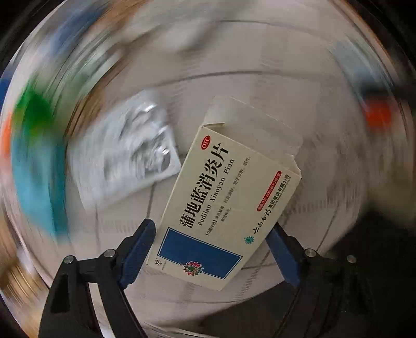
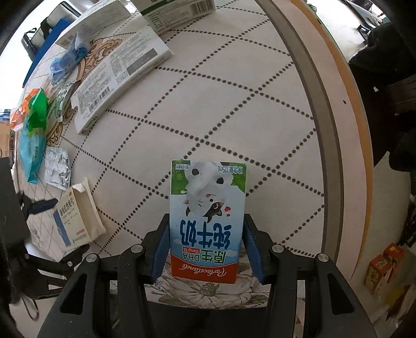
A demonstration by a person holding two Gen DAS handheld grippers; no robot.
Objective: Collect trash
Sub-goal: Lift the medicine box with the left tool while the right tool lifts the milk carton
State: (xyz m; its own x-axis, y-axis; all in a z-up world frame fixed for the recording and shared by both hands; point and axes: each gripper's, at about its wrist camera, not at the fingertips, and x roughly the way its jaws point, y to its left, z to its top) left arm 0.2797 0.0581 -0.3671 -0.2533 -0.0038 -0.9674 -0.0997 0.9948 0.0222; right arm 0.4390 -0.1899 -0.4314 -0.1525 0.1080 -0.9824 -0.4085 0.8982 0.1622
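Observation:
My left gripper [image 1: 210, 234] is shut on a cream medicine box [image 1: 223, 205] with a blue panel and an open end flap, held above the table; the background is motion-blurred. The same box [image 2: 78, 221] shows at the left of the right wrist view, between the left gripper's blue fingers [image 2: 44, 205]. My right gripper [image 2: 206, 241] is shut on a small blue and white milk carton [image 2: 208, 221], held upside down over the table. A crumpled silver blister pack [image 1: 124, 148] lies on the table beyond the medicine box; it also shows in the right wrist view [image 2: 57, 169].
The round table [image 2: 234, 104] has a white cloth with dotted diamond lines. At its far left lie a long white box [image 2: 117, 78], more boxes [image 2: 179, 13], blue wrappers [image 2: 65, 59], green and teal plastic bags [image 2: 33, 124]. Orange cartons [image 2: 384, 267] stand on the floor at right.

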